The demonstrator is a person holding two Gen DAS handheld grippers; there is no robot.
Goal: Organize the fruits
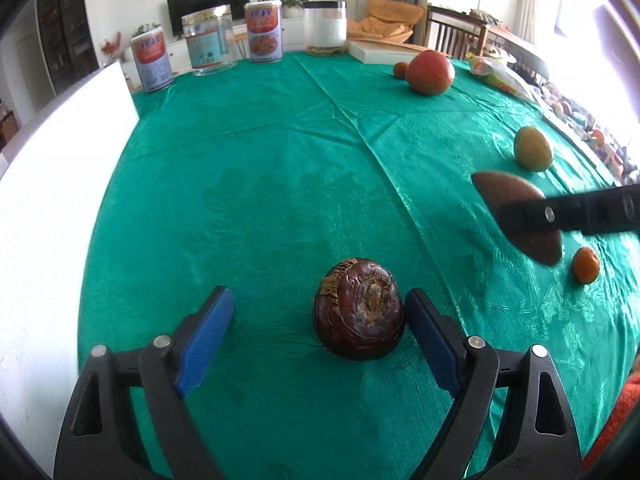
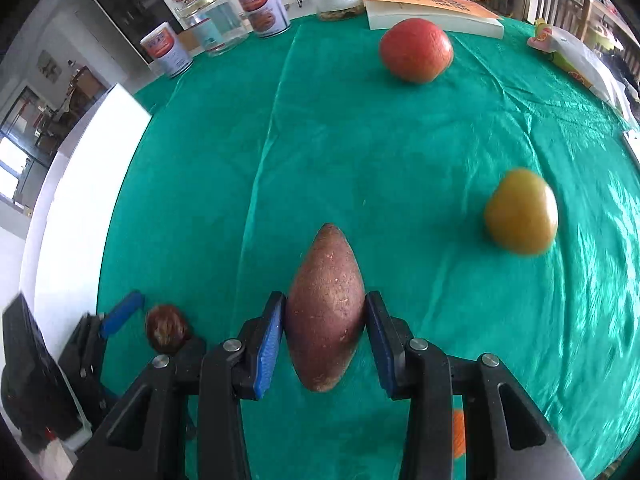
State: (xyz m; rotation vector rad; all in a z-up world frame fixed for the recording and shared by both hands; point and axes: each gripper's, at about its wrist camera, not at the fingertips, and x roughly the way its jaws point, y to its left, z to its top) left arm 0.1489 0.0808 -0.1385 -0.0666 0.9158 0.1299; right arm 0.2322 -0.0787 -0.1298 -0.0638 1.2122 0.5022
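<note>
Two wrist views of a surface [image 1: 260, 152] covered with a green cloth. The left hand-held gripper [image 1: 320, 320] has its blue pads spread wide, low over the cloth. A dark brown, round water chestnut [image 1: 359, 309] rests on the cloth between them, close against the right-side pad [image 1: 430, 340] and well apart from the other pad; whether it actually touches the near pad cannot be told. In the right wrist view the same chestnut [image 2: 166, 328] appears at lower left beside the left hand-held gripper.

The right hand-held gripper [image 2: 325, 324] pinches a reddish-brown, spindle-shaped sweet potato [image 2: 326, 304] across its middle, both blue pads pressed against its sides, its pointed end facing away from the camera. In the left wrist view the sweet potato [image 1: 508, 188] shows at right, partly covered by a black finger of that gripper.

Other produce lies loose on the cloth: a large red apple [image 2: 416, 50] toward the far edge, a yellow-green fruit [image 2: 521, 212] to the right, blurred in this view, and a small orange fruit [image 1: 586, 265] near the right margin of the left view. A smaller reddish fruit [image 1: 400, 70] sits just beside the apple.

Along the far edge stand two printed cans [image 1: 264, 32], two clear jars [image 1: 208, 40] and a book [image 2: 432, 10]. A white board [image 1: 60, 200] borders the left side.
</note>
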